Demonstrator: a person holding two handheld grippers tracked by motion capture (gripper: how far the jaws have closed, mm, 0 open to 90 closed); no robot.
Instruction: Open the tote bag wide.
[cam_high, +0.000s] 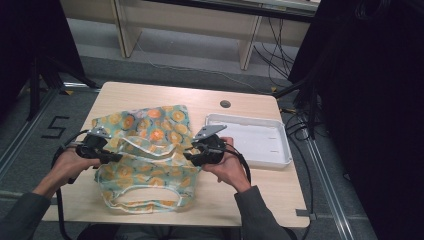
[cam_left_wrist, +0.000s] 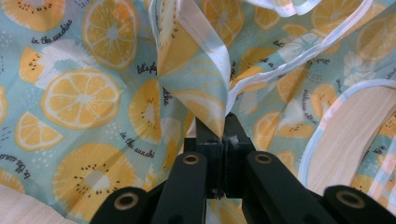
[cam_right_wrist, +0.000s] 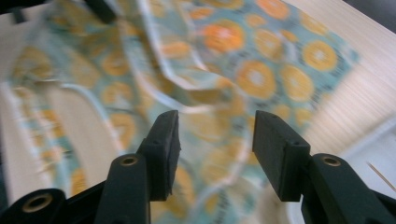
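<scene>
Teal cloth printed with orange slices, an apron (cam_high: 145, 155) with white trim, lies crumpled on our wooden table (cam_high: 250, 195), spread from the centre toward nine o'clock. Our left gripper (cam_high: 114, 157) sits at the cloth's nine o'clock edge, its jaws clamped on a raised fold of the apron; in the left gripper view that fold stands up from between the closed pads. Our right gripper (cam_high: 189, 156) hovers at the apron's three o'clock edge, jaws apart with nothing pinched between them. At three o'clock on the table rests a white tray (cam_high: 280, 160), just beside our right hand (cam_high: 229, 167).
</scene>
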